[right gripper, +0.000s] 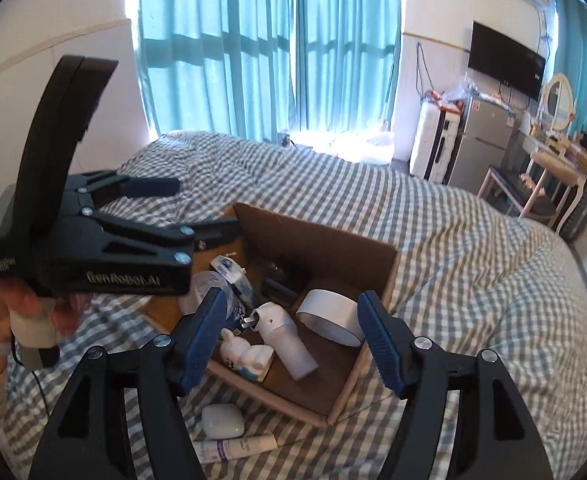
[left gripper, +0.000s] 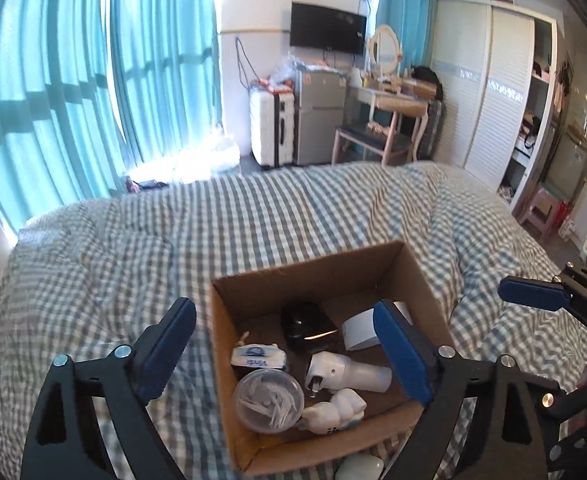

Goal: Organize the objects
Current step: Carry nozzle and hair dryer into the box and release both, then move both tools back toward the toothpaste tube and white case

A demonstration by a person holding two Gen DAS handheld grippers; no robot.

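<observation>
While both grippers hang spread above the cardboard box, I'd pinch the light, slippery white case just outside it across its middle.

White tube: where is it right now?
Right wrist view, bottom centre: the white tube lies on the checked bedspread outside the cardboard box, just below the white case.
</observation>
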